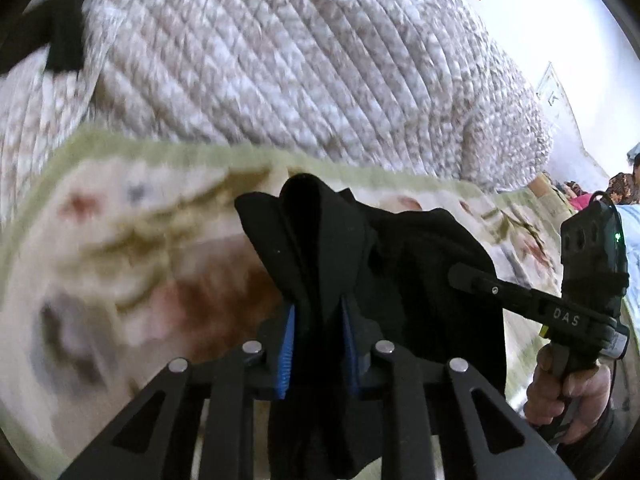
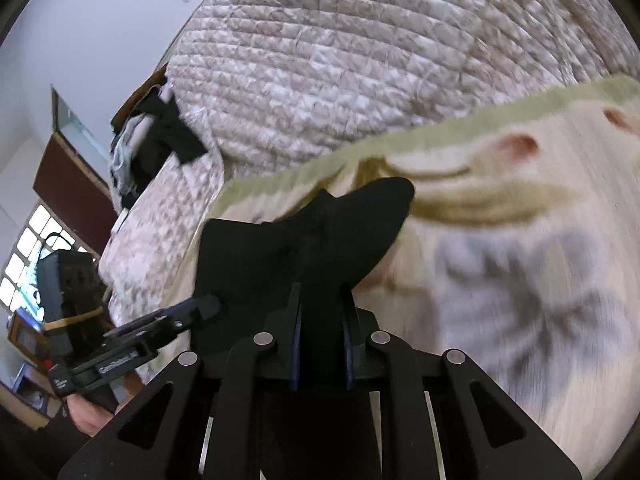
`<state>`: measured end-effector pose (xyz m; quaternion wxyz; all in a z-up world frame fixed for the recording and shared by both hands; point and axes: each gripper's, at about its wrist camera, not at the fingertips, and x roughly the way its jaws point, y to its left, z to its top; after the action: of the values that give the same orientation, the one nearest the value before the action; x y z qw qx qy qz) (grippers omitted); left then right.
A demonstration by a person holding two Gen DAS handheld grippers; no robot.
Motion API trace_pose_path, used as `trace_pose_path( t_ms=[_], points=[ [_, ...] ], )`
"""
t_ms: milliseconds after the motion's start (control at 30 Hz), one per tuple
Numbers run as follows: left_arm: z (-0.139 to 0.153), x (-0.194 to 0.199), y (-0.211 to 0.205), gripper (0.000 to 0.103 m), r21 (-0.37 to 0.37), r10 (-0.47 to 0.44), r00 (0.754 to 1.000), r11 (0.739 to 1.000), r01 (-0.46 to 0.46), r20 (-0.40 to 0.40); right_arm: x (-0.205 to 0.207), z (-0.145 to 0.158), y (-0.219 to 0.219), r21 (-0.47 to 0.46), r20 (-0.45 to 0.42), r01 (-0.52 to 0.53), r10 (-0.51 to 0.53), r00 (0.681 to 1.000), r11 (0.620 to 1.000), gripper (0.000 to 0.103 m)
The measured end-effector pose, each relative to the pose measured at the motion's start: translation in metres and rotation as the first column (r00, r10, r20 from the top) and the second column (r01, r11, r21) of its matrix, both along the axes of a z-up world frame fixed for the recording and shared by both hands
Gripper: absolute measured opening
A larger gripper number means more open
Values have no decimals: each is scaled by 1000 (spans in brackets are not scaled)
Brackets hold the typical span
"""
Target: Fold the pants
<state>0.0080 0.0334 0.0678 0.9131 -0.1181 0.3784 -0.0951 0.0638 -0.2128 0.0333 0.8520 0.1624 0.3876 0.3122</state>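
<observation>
The black pants (image 1: 400, 264) hang in the air between my two grippers, above a patterned bedsheet. My left gripper (image 1: 319, 312) is shut on a bunched fold of the pants, which rises past its blue pads. My right gripper (image 2: 322, 312) is shut on another part of the pants (image 2: 320, 232). In the left wrist view the right gripper (image 1: 472, 274) reaches in from the right, its tip against the cloth. In the right wrist view the left gripper (image 2: 208, 306) comes in from the left and touches the cloth.
A cream bedsheet (image 1: 132, 248) with a green border and flower print lies below, blurred. A thick quilted beige comforter (image 1: 288, 64) is piled behind it. Dark clothes (image 2: 160, 148) lie at the comforter's far end. A window (image 2: 28, 264) and furniture stand left.
</observation>
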Motion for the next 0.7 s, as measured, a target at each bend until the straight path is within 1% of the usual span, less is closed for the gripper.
trace_pose_path(
  t_ms=[67,100,133,167,200,233,367,467,600,633,667,700],
  points=[
    [-3,28,13,27,21,25,1000,999,-25,-11,26,-1,9,-23,7,1,-1,1000,1000,18],
    [-8,40,18,30,49,42,999,998,-41,-18,37,-5,11,-62,11,24,-23,1000,998,19],
    [-18,52,25,29,89,88,995,993,-84,-44,46,-9,12,-114,19,68,-67,998,991,20],
    [-26,58,30,24,119,118,991,987,-109,-70,51,-14,11,-138,13,86,-85,996,987,20],
    [-32,60,34,24,132,132,988,984,-121,-78,52,-17,10,-145,7,88,-88,996,985,20],
    [-35,57,38,24,128,135,988,984,-124,-77,51,-19,9,-157,6,94,-94,996,983,20],
    [-37,34,40,24,112,122,991,987,-117,-46,38,-26,20,-272,3,66,-67,998,960,20],
    [-32,17,31,24,138,111,994,985,-108,-17,26,-21,31,-310,25,62,-56,998,949,20],
    [-20,-10,20,25,163,86,995,982,-93,50,1,-10,39,-340,75,55,-31,997,939,20],
    [-20,-14,18,27,158,74,996,984,-82,56,-5,-11,40,-343,79,52,-26,997,938,20],
    [-24,-18,16,27,150,50,998,987,-56,45,-11,-15,41,-347,71,38,-14,997,937,20],
    [-30,-18,13,27,161,38,999,986,-41,24,-15,-23,43,-362,50,18,1,999,932,20]
  ],
)
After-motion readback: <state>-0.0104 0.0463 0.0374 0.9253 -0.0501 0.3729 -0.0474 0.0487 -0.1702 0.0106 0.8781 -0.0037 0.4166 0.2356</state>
